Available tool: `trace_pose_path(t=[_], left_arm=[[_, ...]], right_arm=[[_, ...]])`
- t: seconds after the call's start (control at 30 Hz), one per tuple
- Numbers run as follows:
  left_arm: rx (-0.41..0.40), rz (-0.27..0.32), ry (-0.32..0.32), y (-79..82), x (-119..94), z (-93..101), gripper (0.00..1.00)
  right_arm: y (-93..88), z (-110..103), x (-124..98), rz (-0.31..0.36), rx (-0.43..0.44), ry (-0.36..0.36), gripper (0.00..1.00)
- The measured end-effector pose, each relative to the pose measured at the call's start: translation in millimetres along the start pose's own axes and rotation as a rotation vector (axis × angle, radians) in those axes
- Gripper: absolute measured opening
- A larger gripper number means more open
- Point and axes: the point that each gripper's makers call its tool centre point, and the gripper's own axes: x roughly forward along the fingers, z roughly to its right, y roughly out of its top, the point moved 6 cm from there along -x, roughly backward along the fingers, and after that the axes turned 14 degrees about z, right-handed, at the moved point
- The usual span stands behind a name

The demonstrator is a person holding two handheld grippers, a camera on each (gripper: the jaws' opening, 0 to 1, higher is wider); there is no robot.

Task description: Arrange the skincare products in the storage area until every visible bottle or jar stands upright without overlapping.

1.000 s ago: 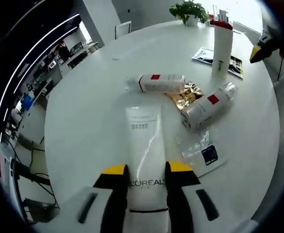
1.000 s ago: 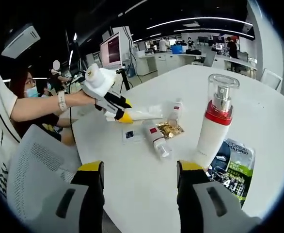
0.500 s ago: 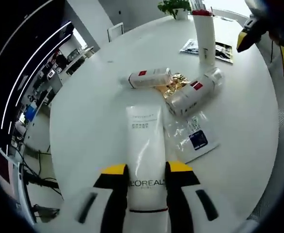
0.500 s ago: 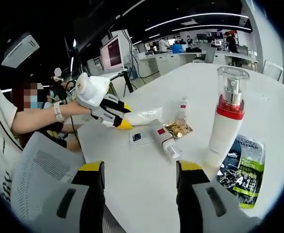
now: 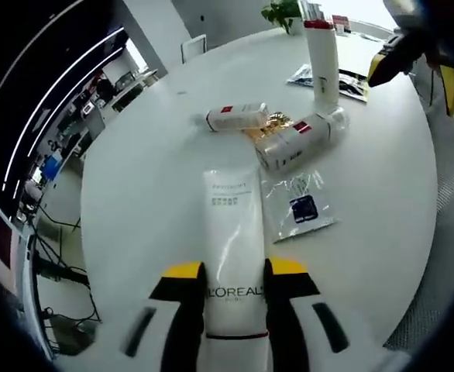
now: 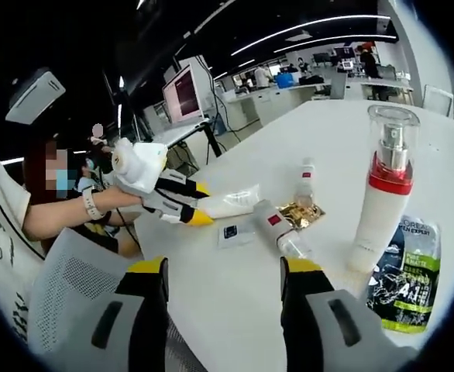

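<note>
Now: left jaws grip a tube, right jaws wide and empty

Left gripper (image 5: 235, 273) has its jaws closed around a white tube (image 5: 232, 232), held over the white table (image 5: 142, 178). Right gripper (image 6: 222, 273) has its jaws spread wide, holding nothing. Two bottles (image 5: 294, 142) lie flat beside gold foil (image 5: 267, 124); a pump bottle (image 6: 384, 194) stands upright. The tube's lower end is cut off from sight.

Left gripper view looks steeply down from above; right gripper view faces it low, both sharing the round white bench (image 5: 134, 194) (image 6: 235, 287).
</note>
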Motion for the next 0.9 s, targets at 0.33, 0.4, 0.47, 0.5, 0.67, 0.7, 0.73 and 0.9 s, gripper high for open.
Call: trace_pose_path(t=[0.33,0.4,0.47,0.5,0.67,0.7,0.73,0.9], left_arm=[[-0.086,0.063,0.032,6.9,-22.5,4.0,0.3],[-0.096,0.084,0.029,13.1,-28.3,6.6,0.3],[-0.105,0.094,0.025,16.4,-30.8,8.0,0.3],[-0.108,0.106,0.021,19.9,-33.0,9.1,0.3],[-0.103,0.156,0.0,38.8,-38.7,16.3,0.3],[-0.101,0.164,-0.006,42.0,-39.1,17.8,0.3],[-0.097,0.181,-0.016,47.6,-39.6,20.6,0.3],[-0.09,0.242,-0.062,70.6,-42.4,32.6,0.3]], right_arm=[[-1.5,-11.9,10.2,0.021,0.056,0.046,0.56],[-1.2,-13.0,11.0,0.027,0.066,0.05,0.53],[-1.0,-13.9,11.2,0.033,0.076,0.056,0.52],[-0.9,-13.9,10.7,0.036,0.08,0.058,0.51],[1.5,-9.6,5.2,0.061,0.103,0.048,0.49],[2.1,-9.3,4.7,0.065,0.105,0.045,0.49],[4.7,-7.7,2.8,0.079,0.111,0.044,0.48],[15.2,-1.1,-2.6,0.147,0.164,0.029,0.43]])
